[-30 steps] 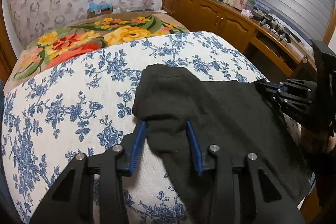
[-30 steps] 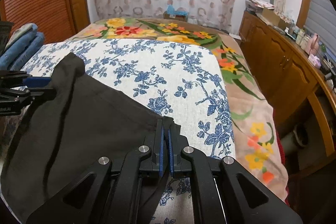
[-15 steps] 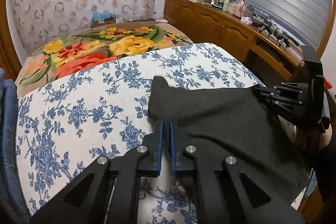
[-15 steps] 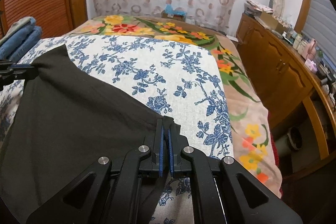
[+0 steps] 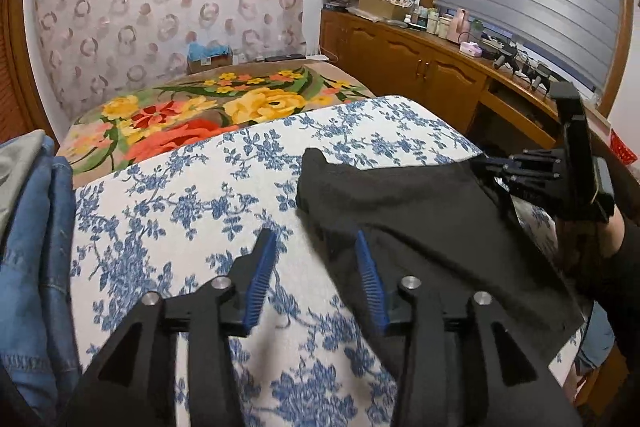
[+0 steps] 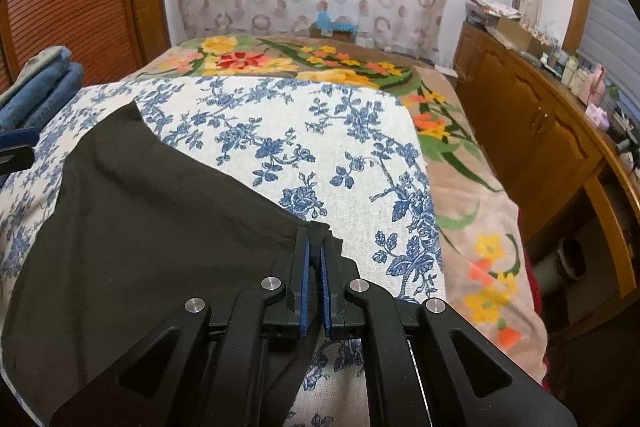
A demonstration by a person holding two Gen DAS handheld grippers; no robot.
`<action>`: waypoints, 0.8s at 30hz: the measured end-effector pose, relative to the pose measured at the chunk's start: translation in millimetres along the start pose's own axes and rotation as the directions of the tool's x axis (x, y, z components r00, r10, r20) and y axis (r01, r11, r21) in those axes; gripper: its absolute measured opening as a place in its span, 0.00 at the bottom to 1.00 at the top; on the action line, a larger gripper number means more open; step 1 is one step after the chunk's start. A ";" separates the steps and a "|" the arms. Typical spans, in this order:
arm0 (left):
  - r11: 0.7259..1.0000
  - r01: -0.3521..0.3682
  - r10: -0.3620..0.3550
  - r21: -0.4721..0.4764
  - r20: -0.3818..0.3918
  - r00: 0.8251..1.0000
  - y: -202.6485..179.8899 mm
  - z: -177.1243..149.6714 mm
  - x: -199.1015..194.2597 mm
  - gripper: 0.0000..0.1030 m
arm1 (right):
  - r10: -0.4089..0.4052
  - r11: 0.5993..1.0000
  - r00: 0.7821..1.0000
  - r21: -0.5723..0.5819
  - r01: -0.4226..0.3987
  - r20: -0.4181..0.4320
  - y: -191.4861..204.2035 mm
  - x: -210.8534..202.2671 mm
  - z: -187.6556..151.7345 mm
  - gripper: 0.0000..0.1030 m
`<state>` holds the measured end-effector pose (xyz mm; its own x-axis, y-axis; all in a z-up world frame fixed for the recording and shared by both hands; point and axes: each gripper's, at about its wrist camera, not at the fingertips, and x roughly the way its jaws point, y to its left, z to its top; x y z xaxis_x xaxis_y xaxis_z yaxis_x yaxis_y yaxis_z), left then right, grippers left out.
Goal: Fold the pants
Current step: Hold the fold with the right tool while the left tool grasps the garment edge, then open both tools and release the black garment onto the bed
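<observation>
Black pants (image 5: 420,219) lie folded and flat on the blue-flowered sheet (image 5: 180,207). My left gripper (image 5: 316,239) hovers just above their near left edge with its jaws opening. Only the sheet and that loose edge lie below the gap, and the pads (image 5: 366,267) press on nothing. My right gripper (image 6: 314,243) is shut on the pants' (image 6: 140,227) right corner, holding it just off the sheet (image 6: 300,131). In the left wrist view the right gripper (image 5: 480,165) shows at the cloth's far right corner. A blue pad of the left gripper (image 6: 16,139) peeks in at the right wrist view's left edge.
A stack of folded jeans (image 5: 32,247) sits at the bed's left side, also seen as jeans (image 6: 44,83). A floral blanket (image 5: 200,111) covers the far bed. Wooden cabinets (image 5: 420,71) with clutter run along the right wall. A dark sleeve (image 5: 628,259) holds the right gripper.
The left gripper closed on the pants' left edge, then opened, let it go and pulled back and up. That edge now rests on the sheet. The right gripper has kept still.
</observation>
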<state>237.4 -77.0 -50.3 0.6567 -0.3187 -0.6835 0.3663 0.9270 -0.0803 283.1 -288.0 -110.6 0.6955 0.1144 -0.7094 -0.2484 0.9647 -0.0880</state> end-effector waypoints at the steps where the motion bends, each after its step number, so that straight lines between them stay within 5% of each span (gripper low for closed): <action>1: 1.000 -0.001 0.001 0.002 -0.001 1.000 -1.1 -1.0 -1.3 0.52 | 0.004 1.000 1.000 0.007 -0.004 0.005 0.5 -4.4 0.3 0.01; 13: 1.000 0.016 -0.016 -0.010 -0.011 1.000 -14.8 -28.3 -17.9 0.56 | 0.002 1.000 0.999 0.026 -0.003 0.036 17.9 -59.1 -21.5 0.13; 17: 1.000 0.015 -0.015 -0.009 -0.029 0.999 -22.9 -38.3 -21.2 0.56 | -0.005 0.999 1.000 0.035 0.004 0.016 25.6 -67.7 -35.8 0.25; 24: 0.999 0.038 -0.039 -0.015 -0.032 0.999 -35.9 -59.6 -31.5 0.56 | 0.004 0.999 0.999 0.051 -0.002 -0.039 38.1 -70.1 -67.2 0.28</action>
<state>164.3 -88.6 -69.1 0.6203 -0.3479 -0.7030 0.3810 0.9171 -0.1176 179.6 -275.3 -111.2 0.6677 0.1090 -0.7364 -0.2155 0.9752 -0.0510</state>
